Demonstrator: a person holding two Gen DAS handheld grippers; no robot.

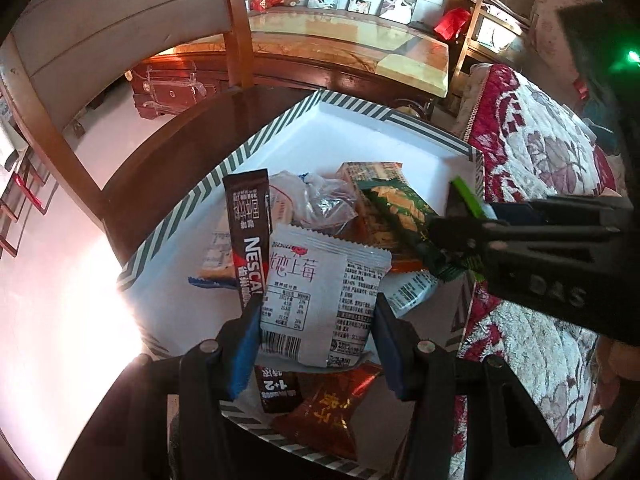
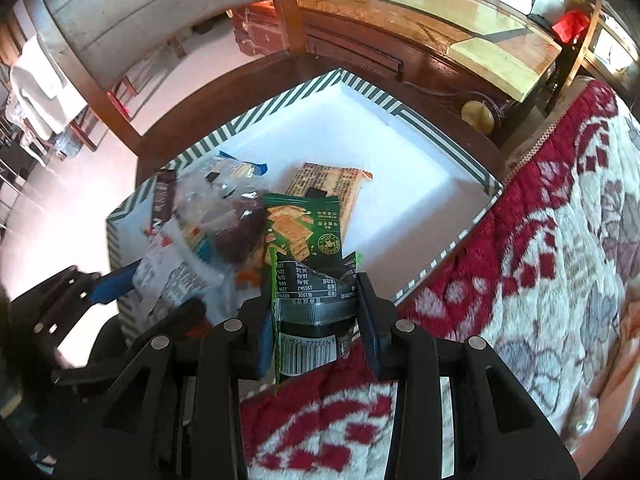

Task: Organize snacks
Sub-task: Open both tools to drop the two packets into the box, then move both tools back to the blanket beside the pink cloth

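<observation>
A white box with a striped rim (image 1: 256,144) (image 2: 280,104) holds a heap of snacks. My left gripper (image 1: 316,320) (image 2: 156,296) is shut on a white packet with pink lettering (image 1: 320,280) (image 2: 176,284), above the box's near side. Under that packet lie a brown Nescafé stick (image 1: 248,232) and a red packet (image 1: 324,412). From the right, my right gripper (image 1: 440,240) (image 2: 316,300) is shut on the end of a green cracker packet (image 1: 400,208) (image 2: 304,228) over the box's right edge. A clear plastic bag (image 1: 320,200) and a tan packet (image 2: 328,184) lie behind.
The box rests on a dark wooden seat (image 1: 168,152). A red and white floral quilt (image 1: 540,160) (image 2: 540,240) borders it on the right. A wooden chair back (image 1: 236,40) stands behind, with a long sideboard (image 1: 340,40) beyond. The box's far half shows bare white floor (image 2: 400,160).
</observation>
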